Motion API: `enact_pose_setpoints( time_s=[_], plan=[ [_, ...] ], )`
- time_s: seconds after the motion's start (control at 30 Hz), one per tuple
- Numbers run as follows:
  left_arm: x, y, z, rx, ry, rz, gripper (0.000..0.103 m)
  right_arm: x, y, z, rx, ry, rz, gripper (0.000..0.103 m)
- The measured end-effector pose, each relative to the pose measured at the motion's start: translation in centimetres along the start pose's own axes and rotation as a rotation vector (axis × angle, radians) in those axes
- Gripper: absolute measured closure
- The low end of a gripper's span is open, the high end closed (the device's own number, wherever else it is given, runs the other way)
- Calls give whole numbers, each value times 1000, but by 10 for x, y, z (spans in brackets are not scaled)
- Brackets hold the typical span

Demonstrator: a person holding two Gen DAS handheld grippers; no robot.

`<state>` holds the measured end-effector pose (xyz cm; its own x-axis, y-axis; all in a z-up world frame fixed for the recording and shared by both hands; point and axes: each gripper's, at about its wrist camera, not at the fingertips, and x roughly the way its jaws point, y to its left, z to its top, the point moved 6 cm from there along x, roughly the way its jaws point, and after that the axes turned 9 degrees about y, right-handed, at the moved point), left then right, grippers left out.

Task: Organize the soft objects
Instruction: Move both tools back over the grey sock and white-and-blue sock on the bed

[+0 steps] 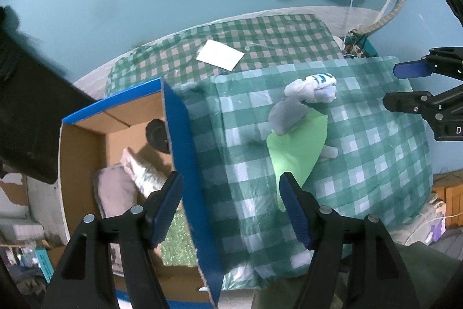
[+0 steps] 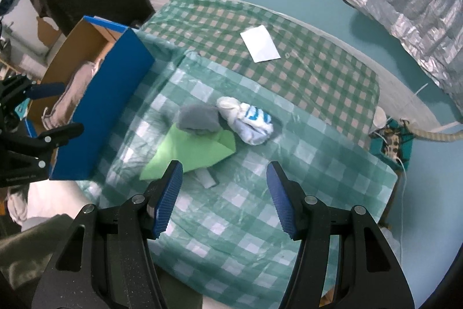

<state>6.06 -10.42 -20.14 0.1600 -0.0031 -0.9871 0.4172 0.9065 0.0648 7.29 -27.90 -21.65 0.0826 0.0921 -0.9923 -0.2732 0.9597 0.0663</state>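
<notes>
Left wrist view: the left tool (image 1: 231,187) is released and holds nothing; the grey sock (image 1: 285,113) lies at one o'clock on the green cloth (image 1: 295,146), the box (image 1: 115,135) at ten.

Right wrist view: the right tool (image 2: 224,177) is released, with the striped sock bundle (image 2: 249,120) at twelve on the tabletop (image 2: 260,222).

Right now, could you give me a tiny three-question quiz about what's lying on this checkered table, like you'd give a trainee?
1. True or false: the grey sock bundle lies partly on the green sheet.
2. Which item bears blue stripes: (a) the white sock bundle, (b) the white paper?
3. Fill in: the blue cardboard box already holds some ____ items.

Key: 1 true; 2 a; 3 soft. Both the left tongs and right tongs are open, holding nothing.
</notes>
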Motion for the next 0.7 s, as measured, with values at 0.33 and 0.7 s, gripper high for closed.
enact_pose_setpoints(
  time_s=[0.33,0.7],
  plan=[
    [20,-23,22,39,33,-13,33,21,-19,10,-2,21,7,42],
    [57,-40,51,80,87,-33,32,68,-26,40,-93,52,-6,42]
  ],
)
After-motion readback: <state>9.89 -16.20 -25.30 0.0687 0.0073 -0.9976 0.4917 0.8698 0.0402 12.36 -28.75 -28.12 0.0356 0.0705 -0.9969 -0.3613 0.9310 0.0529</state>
